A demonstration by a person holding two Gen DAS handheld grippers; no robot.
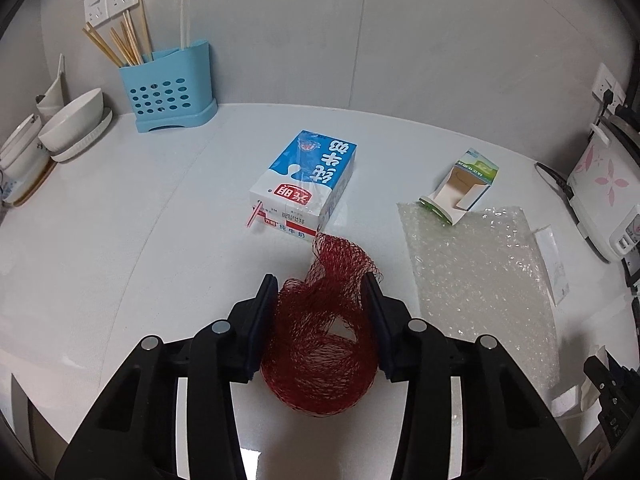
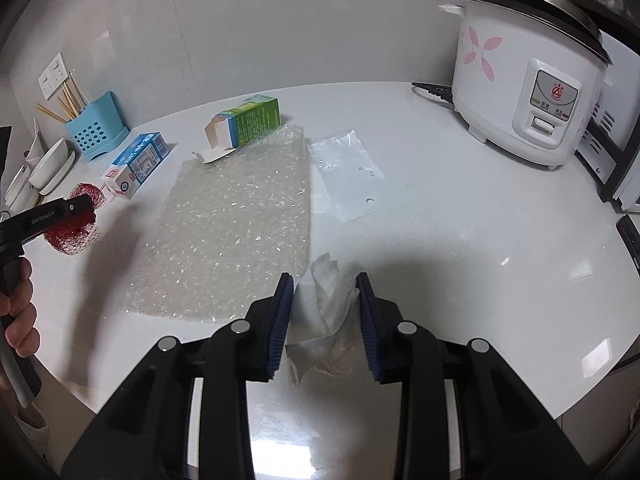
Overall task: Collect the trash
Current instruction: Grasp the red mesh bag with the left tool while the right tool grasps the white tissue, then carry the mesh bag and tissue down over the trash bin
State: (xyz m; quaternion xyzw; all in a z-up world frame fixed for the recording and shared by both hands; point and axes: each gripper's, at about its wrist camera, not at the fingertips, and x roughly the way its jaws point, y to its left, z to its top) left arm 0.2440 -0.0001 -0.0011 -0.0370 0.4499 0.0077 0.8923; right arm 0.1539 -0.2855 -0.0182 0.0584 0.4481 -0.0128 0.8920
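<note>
Both grippers tilt down over the table (image 2: 440,208). The left gripper (image 1: 322,280) pinches a red net (image 1: 320,344) between its fingers. The right gripper (image 2: 325,280) pinches a crumpled tissue (image 2: 326,312).

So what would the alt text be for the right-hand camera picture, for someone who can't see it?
Two black fingers grip a crumpled white tissue above a white counter. Ahead lie bubble wrap, a clear plastic bag, an open green carton and a blue milk carton, with a rice cooker at right. At left, the other gripper holds red netting.

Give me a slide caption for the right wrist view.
Right gripper pinches crumpled tissue above counter; left gripper holds red net.
</note>
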